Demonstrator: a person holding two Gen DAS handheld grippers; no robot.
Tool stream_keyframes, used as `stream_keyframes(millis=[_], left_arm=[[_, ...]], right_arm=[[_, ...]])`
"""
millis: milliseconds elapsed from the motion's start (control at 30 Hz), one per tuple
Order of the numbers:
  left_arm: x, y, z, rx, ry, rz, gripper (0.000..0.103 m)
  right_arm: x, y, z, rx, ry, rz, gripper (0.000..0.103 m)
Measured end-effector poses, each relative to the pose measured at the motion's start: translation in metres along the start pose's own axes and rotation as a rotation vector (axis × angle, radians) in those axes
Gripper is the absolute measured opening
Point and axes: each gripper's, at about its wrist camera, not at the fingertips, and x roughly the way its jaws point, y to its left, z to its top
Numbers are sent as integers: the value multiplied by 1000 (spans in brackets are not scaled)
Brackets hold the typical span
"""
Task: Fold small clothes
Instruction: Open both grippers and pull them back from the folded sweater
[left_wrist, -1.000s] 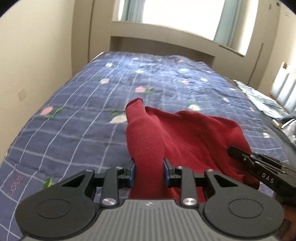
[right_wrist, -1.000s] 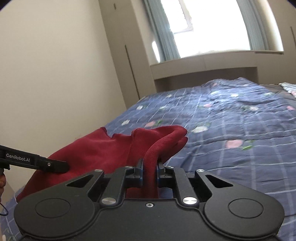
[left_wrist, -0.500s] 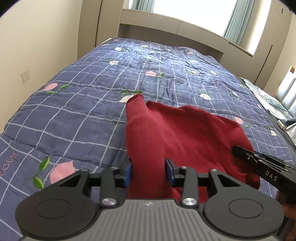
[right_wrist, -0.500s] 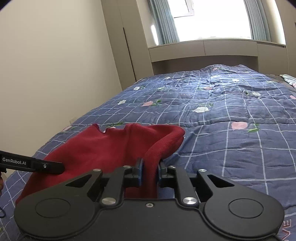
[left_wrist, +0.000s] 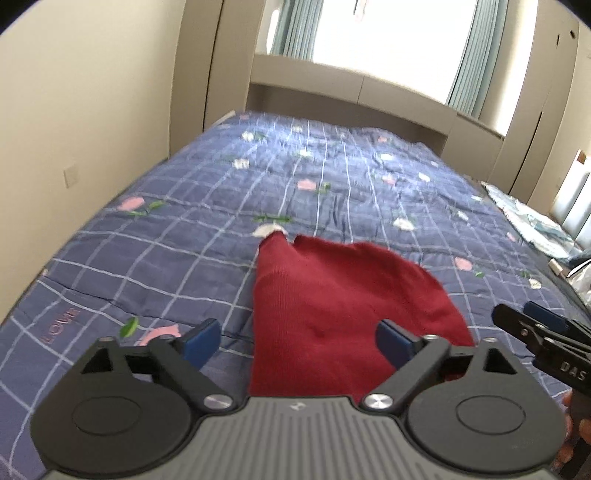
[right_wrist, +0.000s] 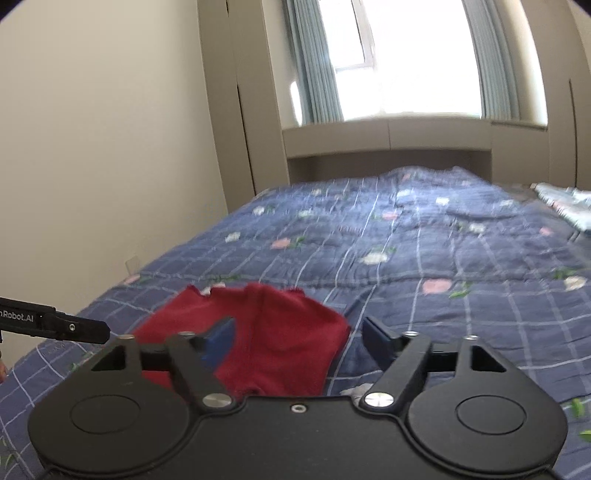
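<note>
The red garment (left_wrist: 332, 310) lies flat on the blue checked quilt (left_wrist: 192, 236) of the bed. The left claw (left_wrist: 301, 338) has just been opening; its jaws stand released, the cloth between them untouched. The right claw (right_wrist: 295, 336) has likewise just been opening and grips nothing.

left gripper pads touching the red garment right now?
Apart. In the left wrist view the left gripper has just been opening; its jaws stand wide, with blue quilt showing between the left pad and the red garment, which lies between them.
</note>
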Motion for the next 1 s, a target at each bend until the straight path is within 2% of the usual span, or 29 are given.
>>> stream_keyframes(millis=[167, 333, 633, 1000], left_arm=[[-35, -2, -8, 6, -54, 11, 102], [-64, -4, -22, 23, -90, 29, 102], [-108, 2, -57, 20, -164, 59, 103], [-141, 6, -110, 19, -244, 84, 103]], right_arm=[[-44, 10, 6, -35, -71, -13, 97], [-86, 21, 7, -57, -139, -27, 102], [-140, 44, -14, -91, -214, -41, 102], [-182, 59, -55, -47, -230, -84, 102]])
